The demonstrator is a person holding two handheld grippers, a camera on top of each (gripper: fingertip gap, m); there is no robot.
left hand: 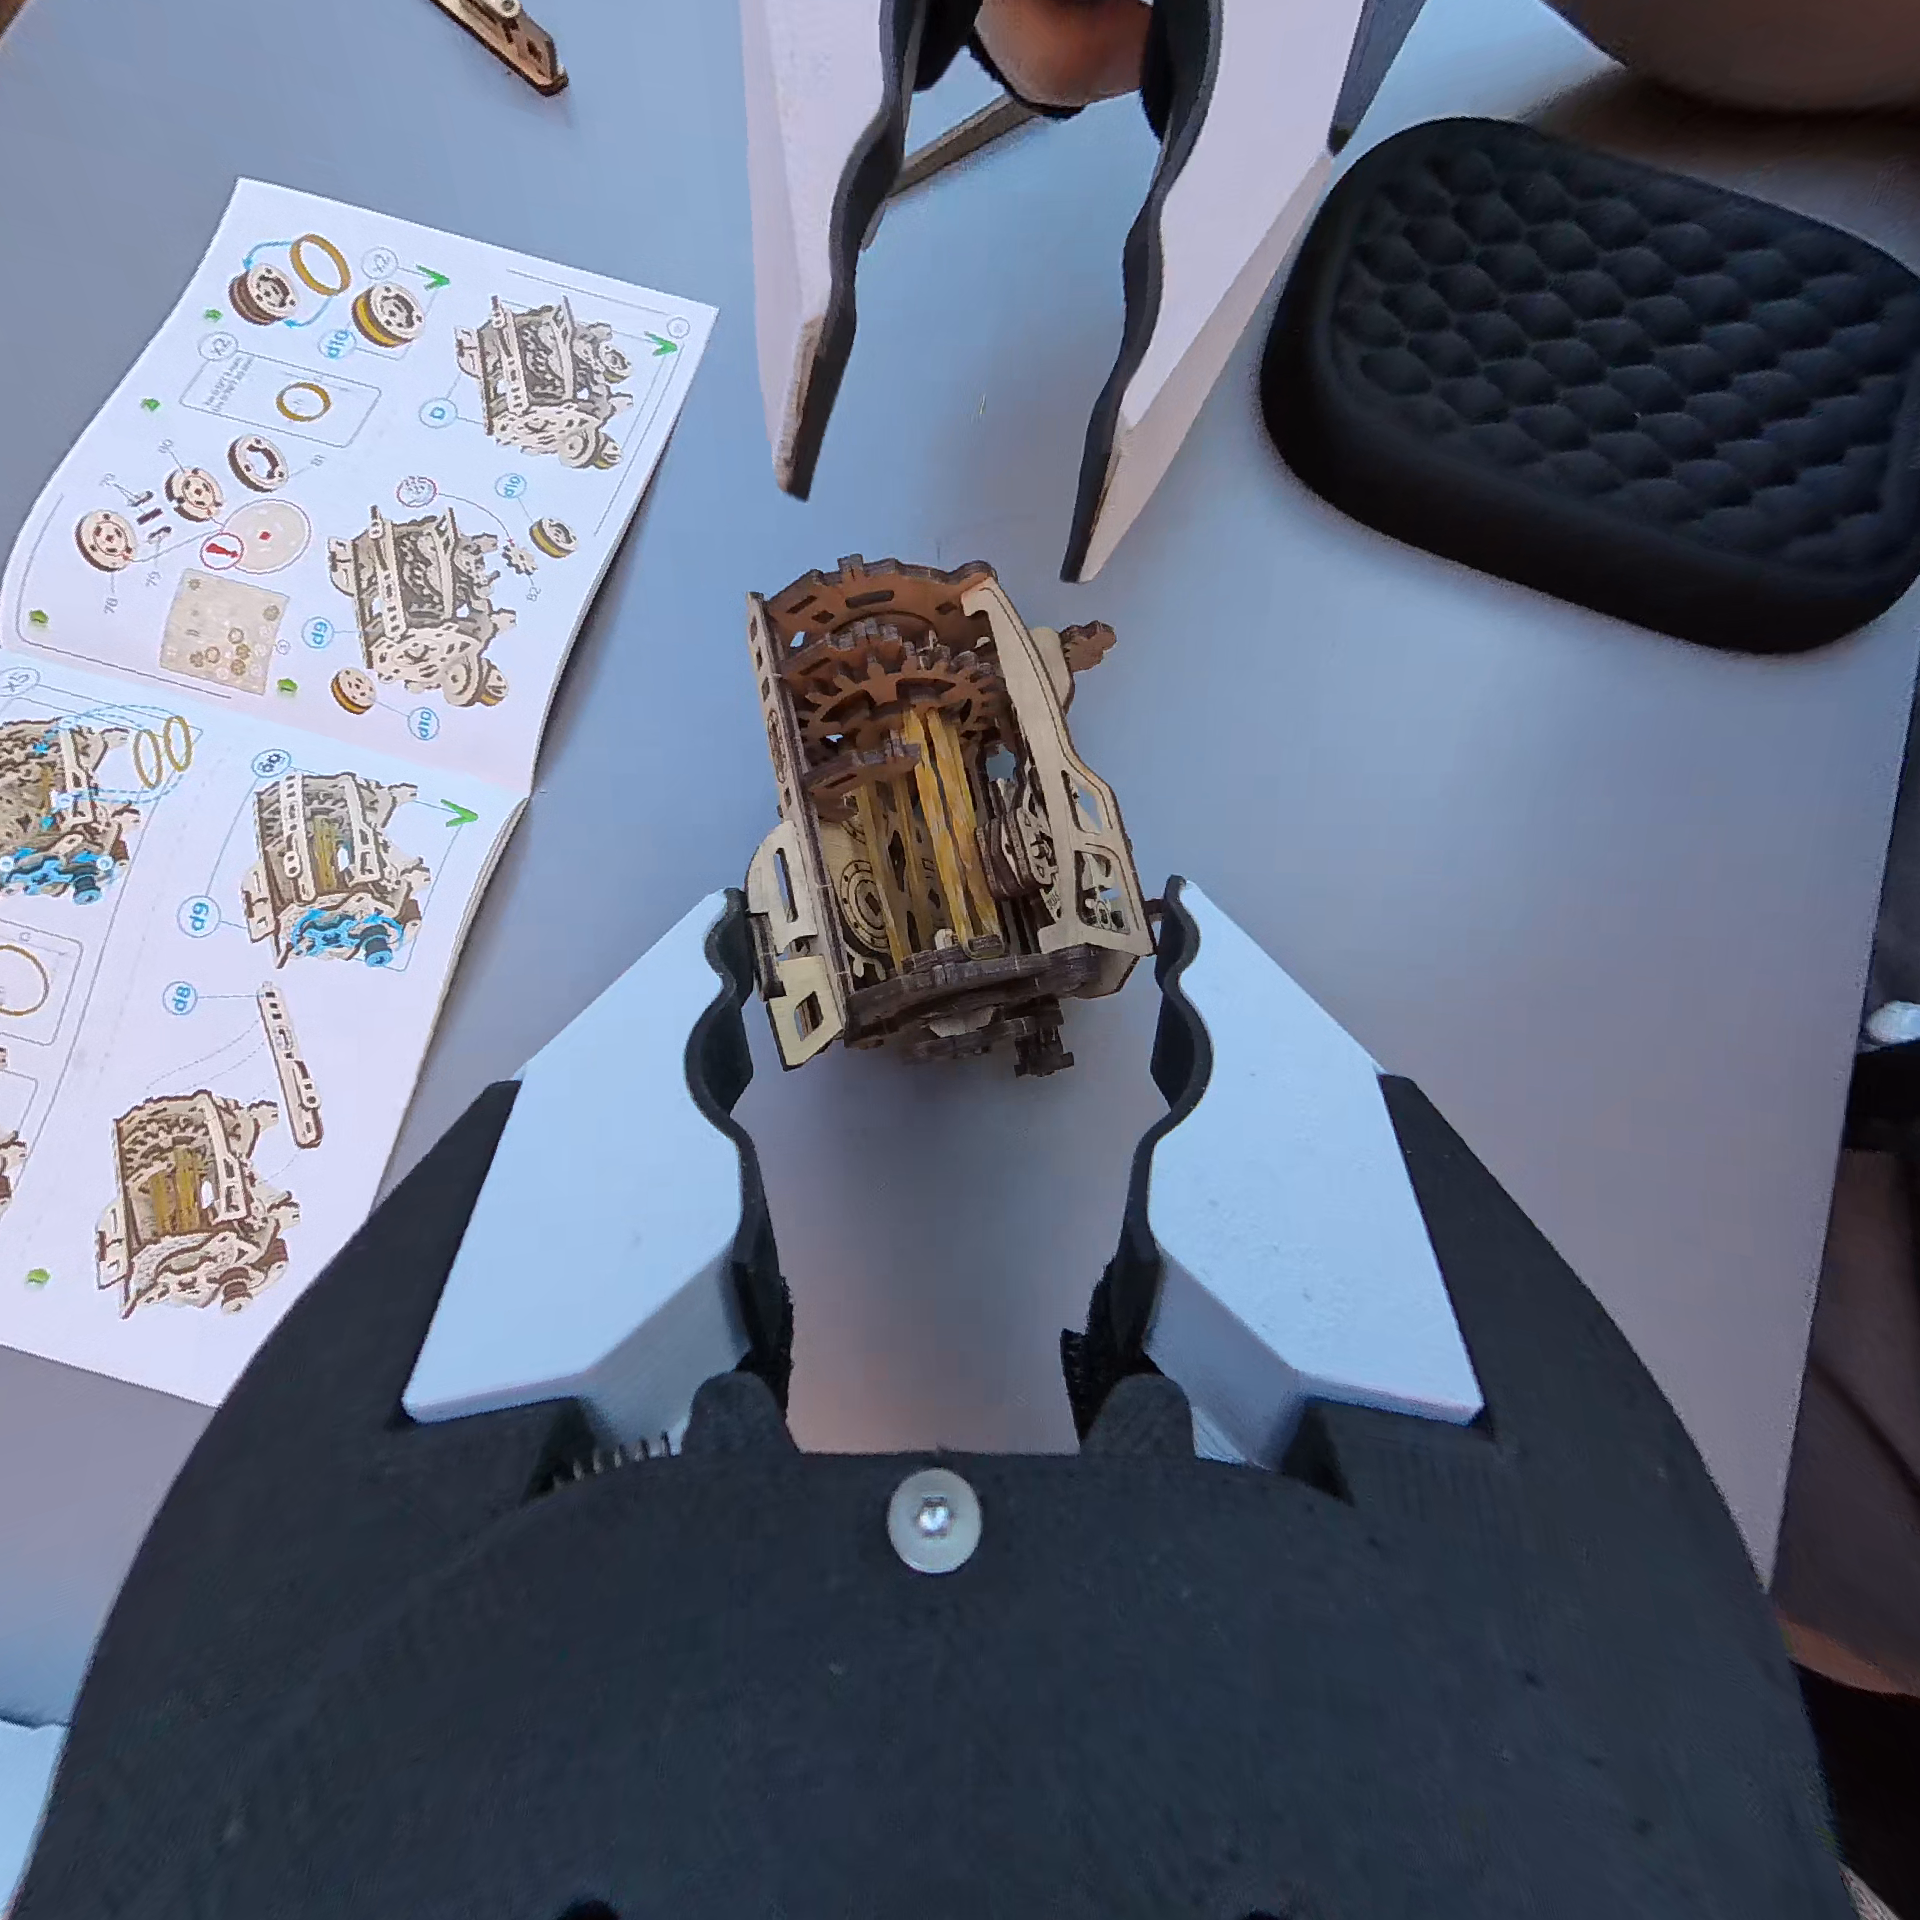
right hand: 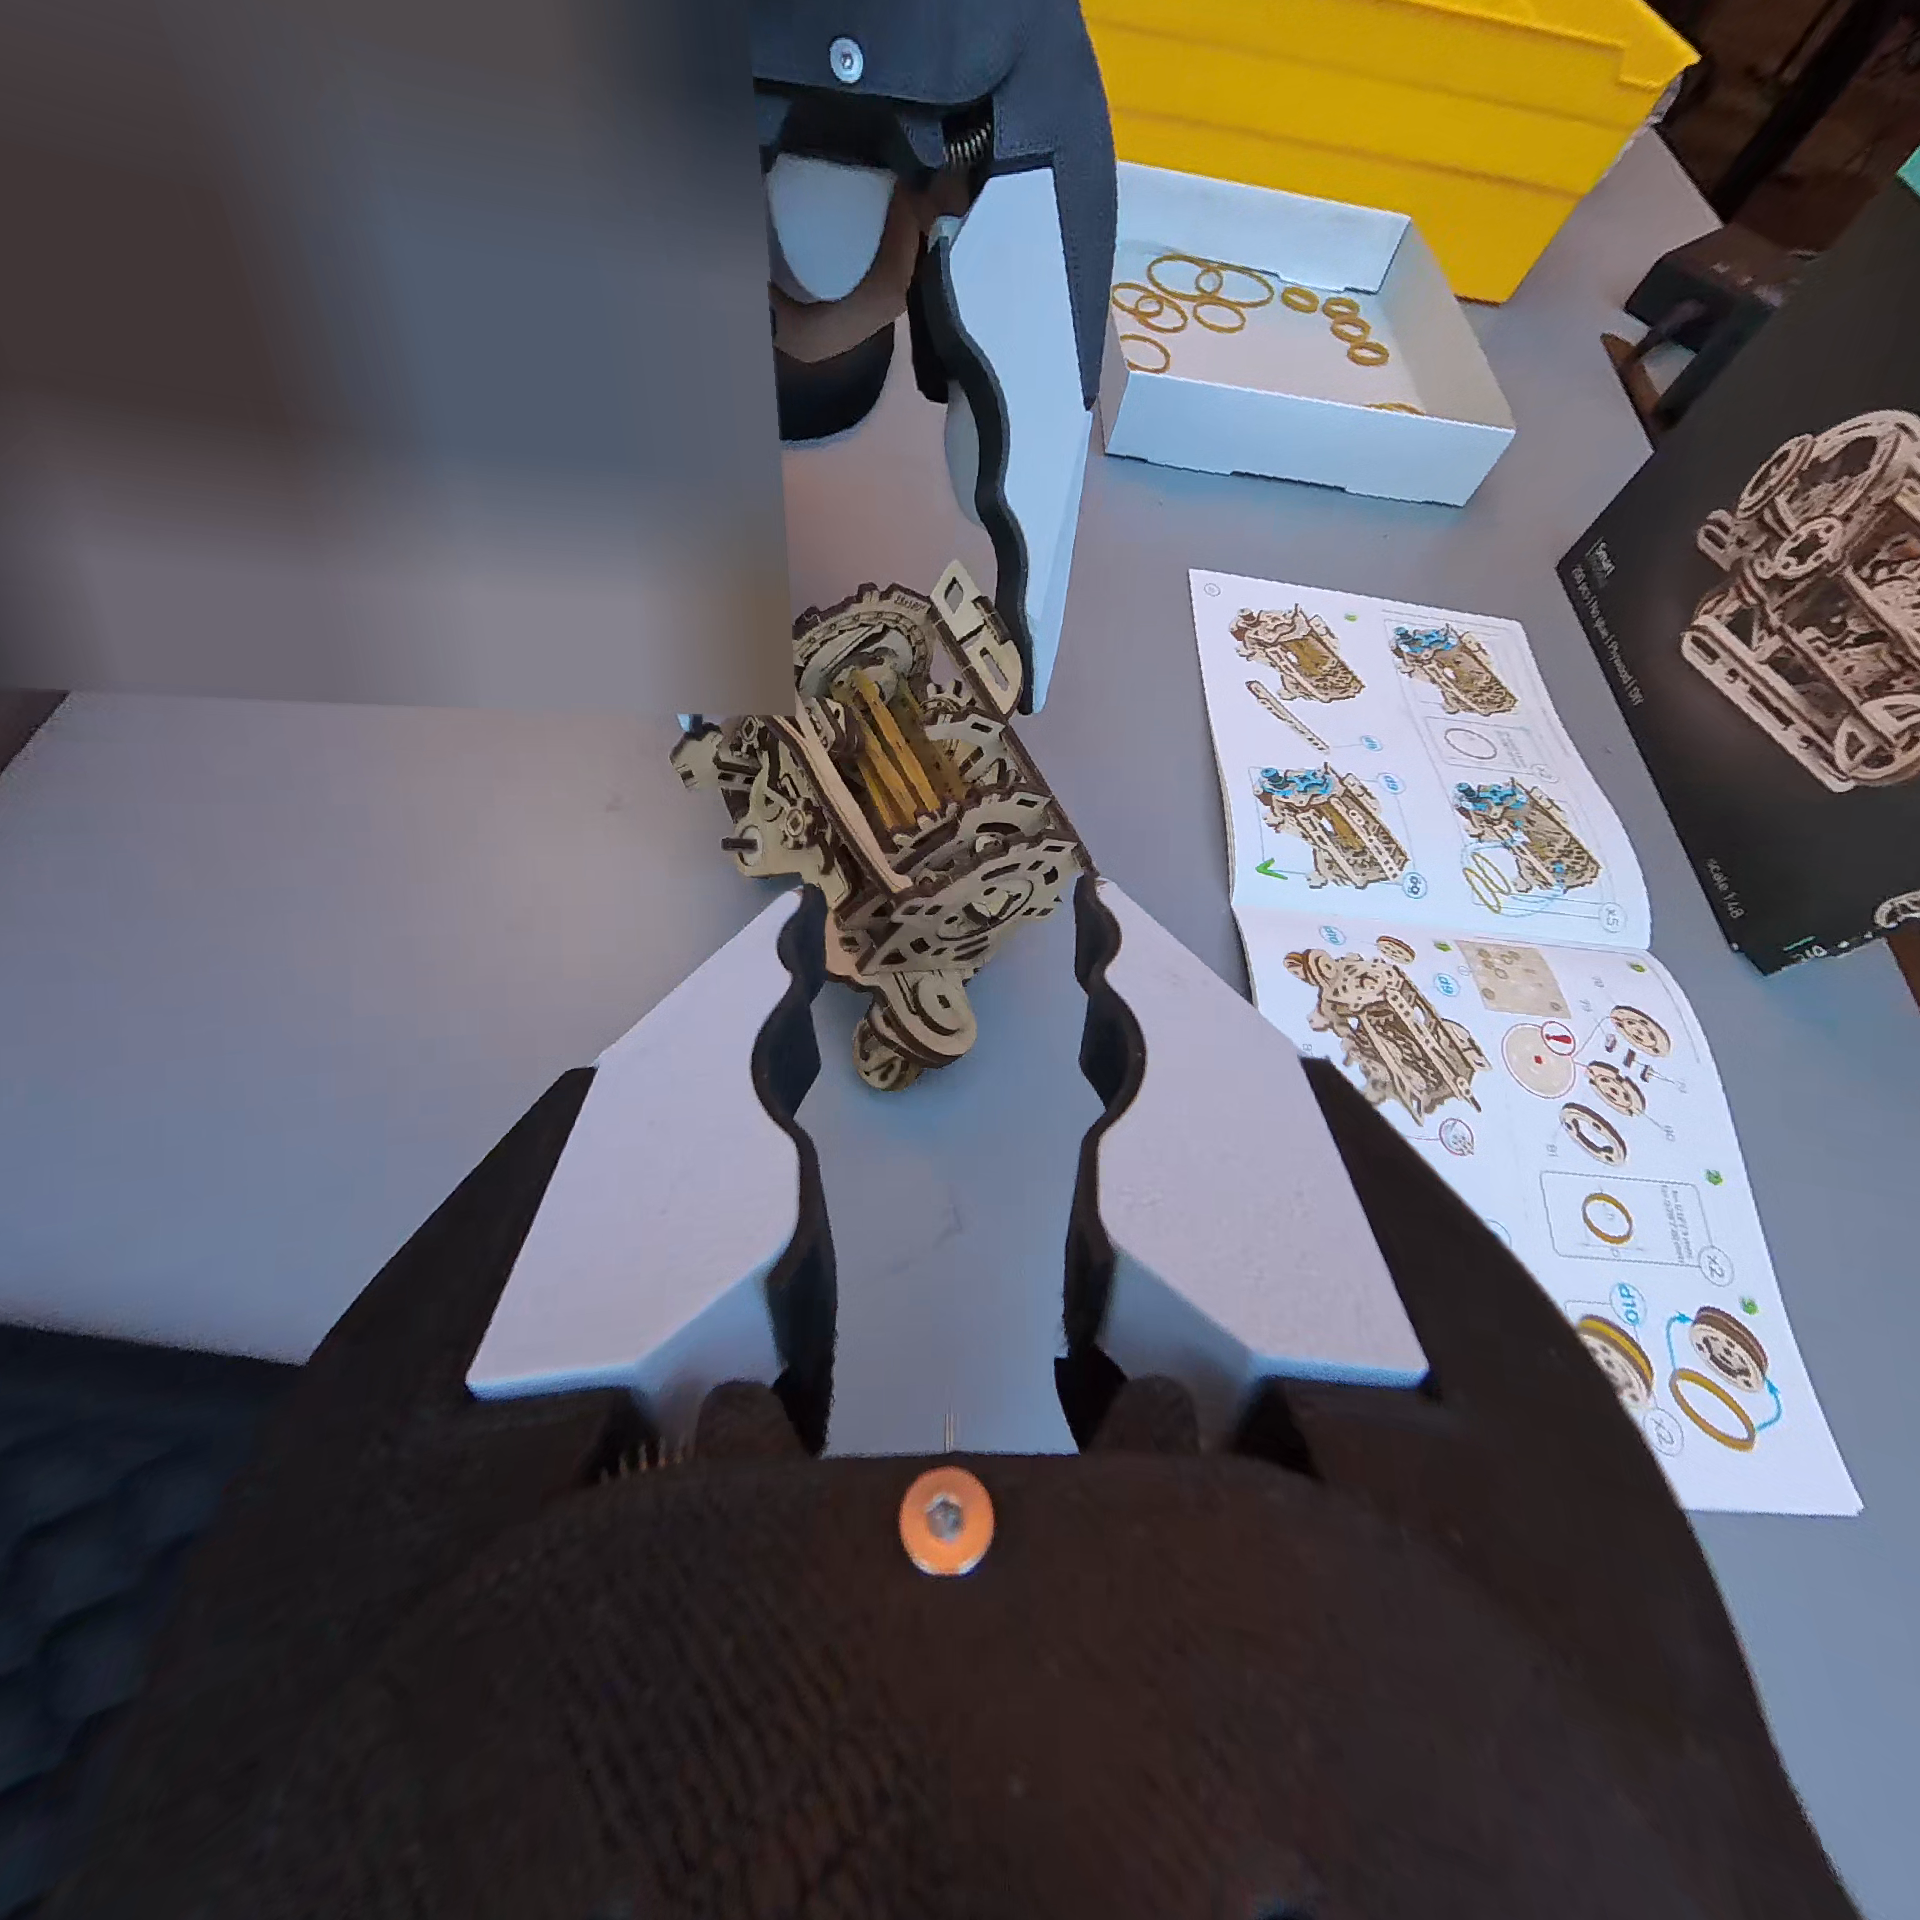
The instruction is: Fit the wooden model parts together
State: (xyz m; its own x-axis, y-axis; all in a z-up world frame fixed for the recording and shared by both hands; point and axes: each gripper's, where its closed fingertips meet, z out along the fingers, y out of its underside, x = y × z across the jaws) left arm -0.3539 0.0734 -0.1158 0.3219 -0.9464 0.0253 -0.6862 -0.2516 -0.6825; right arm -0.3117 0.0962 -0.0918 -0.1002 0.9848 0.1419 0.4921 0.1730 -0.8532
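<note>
- The left gripper [left hand: 945,914] holds its fingers wide around the near end of the wooden model [left hand: 935,821]; whether the pads touch it, I cannot tell.
- The right gripper [right hand: 940,914] is spread too, its fingers flanking the model's [right hand: 894,821] opposite end.
- The model rests on a bare grey tabletop [left hand: 1455,935], with open surface between and behind both finger pairs.
- Beyond the left fingertips lie an instruction sheet [left hand: 312,727] and a black quilted pad [left hand: 1621,395].
- Past the right fingers sit a white tray [right hand: 1299,447] of rings, a yellow bin [right hand: 1403,135] and a dark box [right hand: 1766,644].

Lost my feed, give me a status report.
Left gripper open, straddling the wooden model. Right gripper open at its other end. Model on table. Nothing in the way.
</note>
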